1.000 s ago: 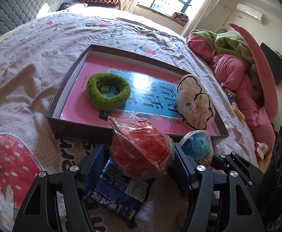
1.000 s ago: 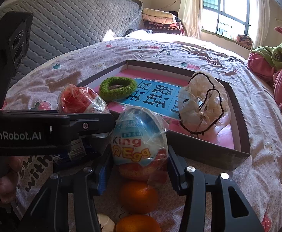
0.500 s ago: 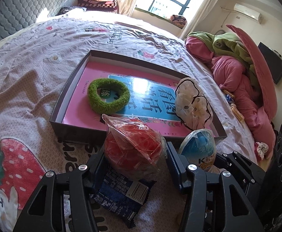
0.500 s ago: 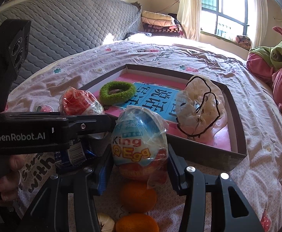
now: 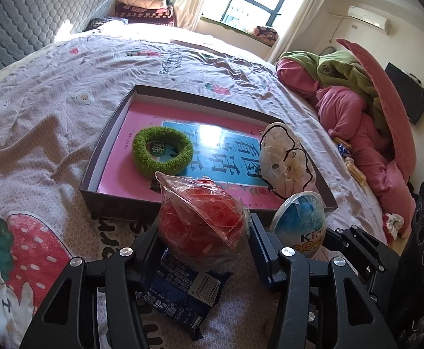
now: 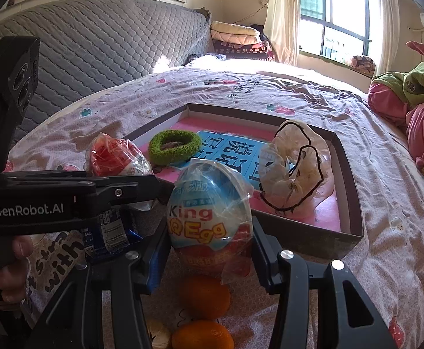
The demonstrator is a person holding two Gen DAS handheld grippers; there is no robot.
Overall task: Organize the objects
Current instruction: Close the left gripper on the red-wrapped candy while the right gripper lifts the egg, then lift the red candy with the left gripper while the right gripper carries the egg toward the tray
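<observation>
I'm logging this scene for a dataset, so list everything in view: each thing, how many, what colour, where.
Shallow box: 1, dark walls, pink and blue book inside, on bed.
Scrunchie: 1, green, in box.
Sheer scrunchie: 1, cream with black trim, in box's right corner.
Red wrapped egg: 1, in left hand-held gripper.
King Egg: 1, blue and red, in right hand-held gripper.
Snack packet: 1, dark blue, on bed under left gripper.
Oranges: 2, on bed under right gripper.
Bedding pile: pink and green, right.
Person's fingers: on left gripper's handle.

Wrapped red egg (image 5: 201, 222), blue egg (image 6: 210, 213), both upright
</observation>
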